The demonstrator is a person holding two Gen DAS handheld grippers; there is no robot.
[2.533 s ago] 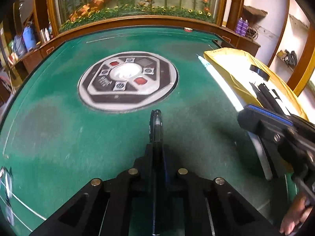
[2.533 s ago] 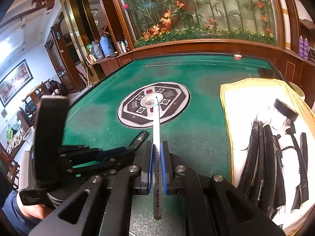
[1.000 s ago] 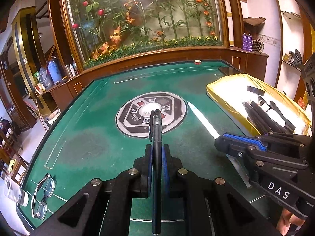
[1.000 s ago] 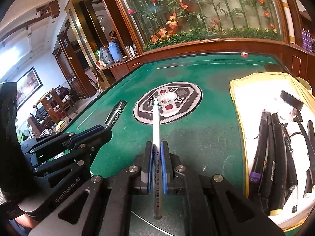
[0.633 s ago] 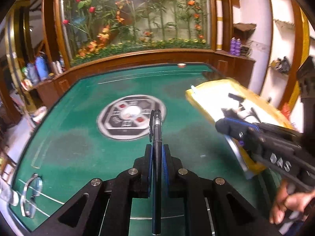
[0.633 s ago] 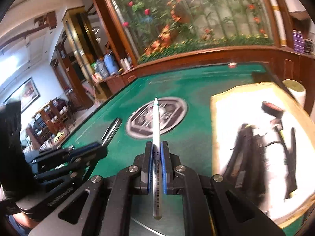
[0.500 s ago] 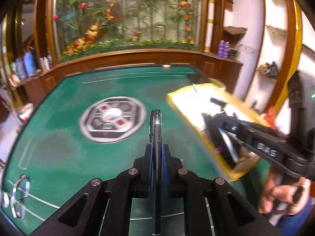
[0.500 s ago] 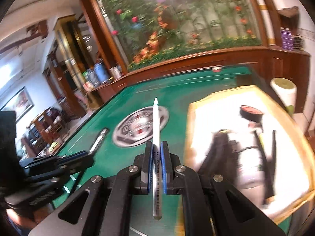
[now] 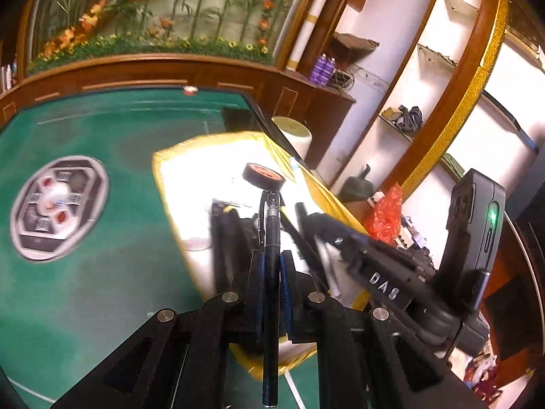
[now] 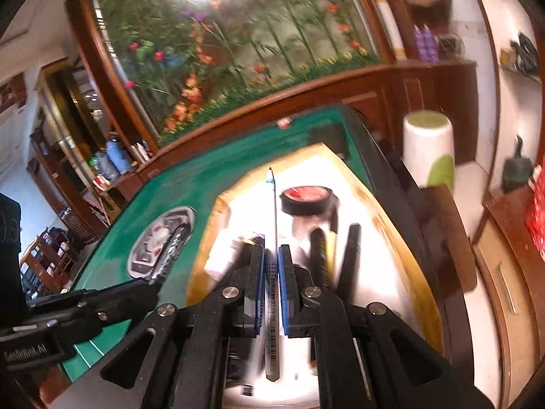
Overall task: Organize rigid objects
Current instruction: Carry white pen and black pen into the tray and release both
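Note:
My left gripper point(image 9: 271, 266) is shut on a black pen point(image 9: 272, 235) that points forward over the yellow-rimmed tray point(image 9: 163, 160). My right gripper point(image 10: 271, 266) is shut on a thin white pen point(image 10: 273, 225), held above the same tray point(image 10: 361, 184). The tray holds several black pens point(image 10: 347, 252) and a black tape roll with a red core point(image 10: 306, 197), which also shows in the left wrist view point(image 9: 263, 173). The right gripper shows in the left wrist view point(image 9: 385, 283) to the right; the left gripper shows low at the left of the right wrist view point(image 10: 85, 303).
The tray lies at the right edge of a green felt table point(image 9: 102, 272) with a round grey centre panel point(image 9: 56, 208). A white and green cylinder point(image 10: 429, 146) stands beyond the table's right edge. Wooden cabinets and a plant display line the far side.
Both grippers have swung right, from over the green felt to over the tray, each still holding its pen. The views are motion-blurred.

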